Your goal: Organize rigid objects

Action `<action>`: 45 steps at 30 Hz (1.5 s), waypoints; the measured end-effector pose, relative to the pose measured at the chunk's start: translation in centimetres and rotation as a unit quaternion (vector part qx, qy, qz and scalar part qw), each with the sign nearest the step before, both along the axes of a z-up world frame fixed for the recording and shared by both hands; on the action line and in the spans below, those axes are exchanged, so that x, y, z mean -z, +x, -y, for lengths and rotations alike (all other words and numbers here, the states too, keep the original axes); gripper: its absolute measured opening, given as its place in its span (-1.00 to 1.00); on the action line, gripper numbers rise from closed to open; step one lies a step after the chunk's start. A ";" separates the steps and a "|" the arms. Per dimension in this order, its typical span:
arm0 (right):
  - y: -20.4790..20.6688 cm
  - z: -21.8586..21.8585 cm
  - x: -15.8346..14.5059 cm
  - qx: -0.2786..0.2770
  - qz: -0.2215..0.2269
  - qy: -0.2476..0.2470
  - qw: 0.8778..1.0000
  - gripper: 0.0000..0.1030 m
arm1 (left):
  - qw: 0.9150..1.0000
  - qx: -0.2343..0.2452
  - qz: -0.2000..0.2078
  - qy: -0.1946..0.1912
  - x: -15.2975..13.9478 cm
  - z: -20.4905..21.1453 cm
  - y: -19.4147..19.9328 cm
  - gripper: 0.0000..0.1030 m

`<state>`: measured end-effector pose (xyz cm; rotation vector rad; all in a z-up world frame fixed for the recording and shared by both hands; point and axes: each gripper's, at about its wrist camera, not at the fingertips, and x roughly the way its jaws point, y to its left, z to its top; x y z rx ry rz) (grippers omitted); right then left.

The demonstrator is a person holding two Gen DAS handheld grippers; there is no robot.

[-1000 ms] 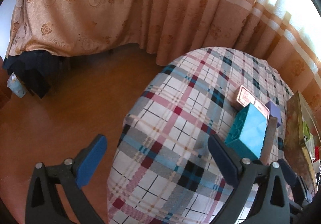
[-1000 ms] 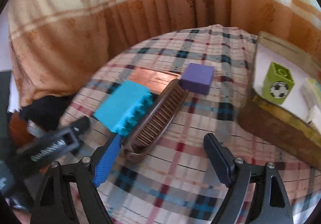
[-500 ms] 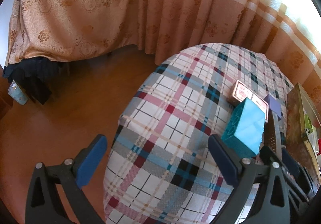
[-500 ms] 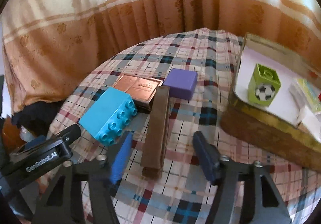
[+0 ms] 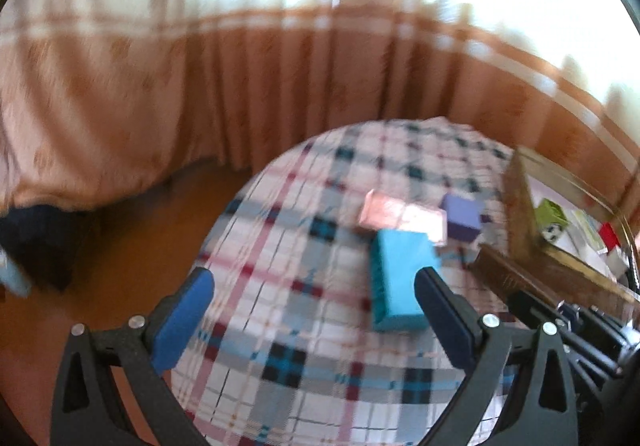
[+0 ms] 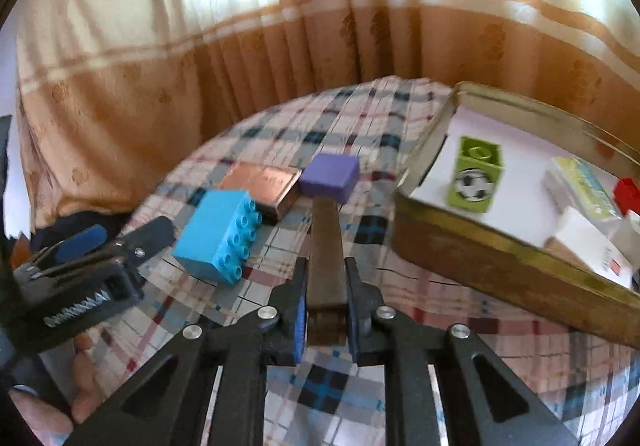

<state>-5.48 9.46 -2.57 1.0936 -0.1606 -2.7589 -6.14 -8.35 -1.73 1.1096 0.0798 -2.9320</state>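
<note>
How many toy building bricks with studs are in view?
2: a blue brick lies on the tablecloth, left of the comb; a green brick stands in the tin. Others may be hidden in the tin.

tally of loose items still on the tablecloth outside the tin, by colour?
Blue: 1, the studded brick
Purple: 1, the block
Copper: 1, the flat tin case
Brown: 1, the comb, clamped in the right gripper
Total: 4
The metal tin and its contents are not counted.
</note>
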 end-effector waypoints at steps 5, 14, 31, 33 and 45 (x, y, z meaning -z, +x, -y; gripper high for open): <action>1.1 -0.4 -0.9 0.012 -0.029 -0.003 1.000 -0.66 | 1.000 0.026 0.011 0.009 -0.4 -1.7 -1.1 0.98; 1.2 -0.9 -1.2 0.029 -0.034 -0.010 0.999 -0.66 | 0.994 0.035 0.097 0.017 2.6 -3.3 -4.2 0.52; 1.2 -1.6 -0.5 0.012 -0.011 -0.050 0.999 -0.67 | 0.996 0.034 0.054 0.057 1.6 -2.2 -2.6 -0.20; 1.9 -1.8 -0.9 0.012 -0.029 -0.057 0.998 -0.67 | 0.997 0.036 0.035 0.062 1.0 -2.2 -2.0 -0.20; 4.9 -3.9 -4.0 0.047 -0.097 -0.060 0.992 -0.67 | 0.995 0.060 -0.009 0.077 -1.3 -4.2 0.4 -0.20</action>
